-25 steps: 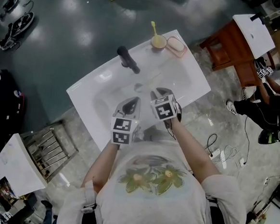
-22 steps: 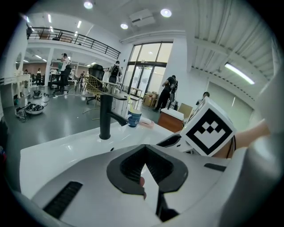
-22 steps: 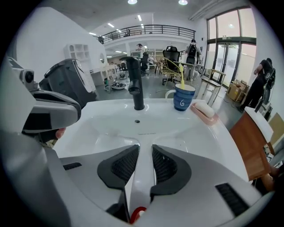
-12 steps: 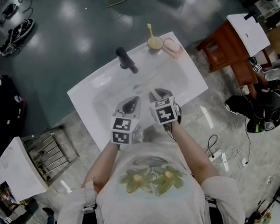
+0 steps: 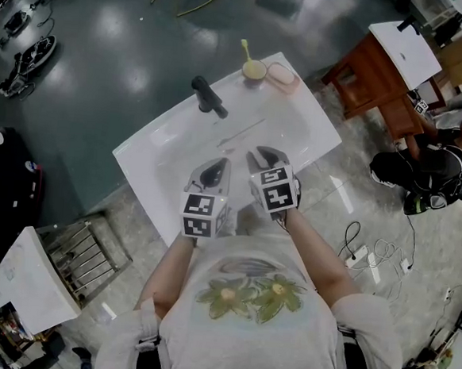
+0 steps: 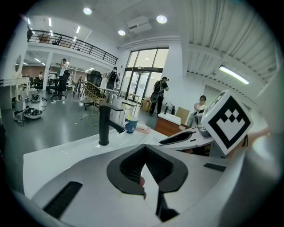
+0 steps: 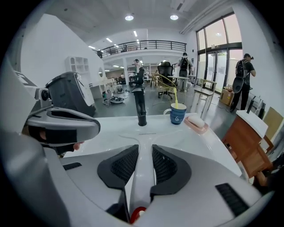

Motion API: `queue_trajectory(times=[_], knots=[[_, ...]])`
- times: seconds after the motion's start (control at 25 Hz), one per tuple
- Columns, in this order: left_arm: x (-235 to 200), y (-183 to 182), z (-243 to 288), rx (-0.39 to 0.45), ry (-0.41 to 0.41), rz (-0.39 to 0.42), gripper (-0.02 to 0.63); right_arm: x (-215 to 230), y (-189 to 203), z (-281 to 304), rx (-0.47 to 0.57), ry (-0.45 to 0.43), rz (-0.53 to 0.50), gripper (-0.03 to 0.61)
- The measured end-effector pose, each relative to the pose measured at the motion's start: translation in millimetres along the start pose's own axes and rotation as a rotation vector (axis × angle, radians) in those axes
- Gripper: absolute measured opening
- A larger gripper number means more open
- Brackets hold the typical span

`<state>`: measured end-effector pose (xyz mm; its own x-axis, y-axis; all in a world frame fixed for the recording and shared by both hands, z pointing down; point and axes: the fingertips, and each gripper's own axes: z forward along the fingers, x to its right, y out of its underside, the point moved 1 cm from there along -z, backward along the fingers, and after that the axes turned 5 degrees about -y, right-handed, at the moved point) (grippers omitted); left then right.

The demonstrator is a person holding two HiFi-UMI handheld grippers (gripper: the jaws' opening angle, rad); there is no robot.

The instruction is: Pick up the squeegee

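Observation:
My right gripper (image 5: 263, 158) is shut on the white squeegee (image 5: 241, 132), which hangs over the basin of the white sink (image 5: 162, 146). In the right gripper view the handle (image 7: 143, 170) runs between the two dark pads of my right gripper (image 7: 145, 148), with a red end near the camera and the thin blade (image 7: 144, 132) pointing at the tap. My left gripper (image 5: 214, 170) hovers beside it on the left over the sink's front edge. Its jaws (image 6: 145, 151) meet at the tips, with nothing between them.
A black tap (image 5: 208, 97) stands at the sink's back rim. A blue cup with a yellow brush (image 5: 254, 68) and a pink soap dish (image 5: 282, 77) sit on the far corner. A wooden cabinet (image 5: 367, 79) is to the right, a metal rack (image 5: 83, 248) to the left.
My right gripper has risen toward the camera with the squeegee in it, lifting the blade off the basin. The left gripper has come up only slightly.

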<state>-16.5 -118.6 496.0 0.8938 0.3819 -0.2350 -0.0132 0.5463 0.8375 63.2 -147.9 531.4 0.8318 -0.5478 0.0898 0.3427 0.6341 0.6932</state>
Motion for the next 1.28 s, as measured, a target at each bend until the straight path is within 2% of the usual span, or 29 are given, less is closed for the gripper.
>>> queue_trajectory(times=[0.68,1.0,1.28], knots=[[10,-12,-23,0.065,0.014,0.022,0.008,-28,-29,-54,0.211,0.015,0.003,0.104],[20,-25,-41,0.114,0.014,0.024,0.008,-43,-47,-86,0.331,0.009,-0.03,0.104],[28,-35,-57,0.152,0.022,0.036,0.008,-57,-54,-105,0.376,-0.015,-0.044,0.104]])
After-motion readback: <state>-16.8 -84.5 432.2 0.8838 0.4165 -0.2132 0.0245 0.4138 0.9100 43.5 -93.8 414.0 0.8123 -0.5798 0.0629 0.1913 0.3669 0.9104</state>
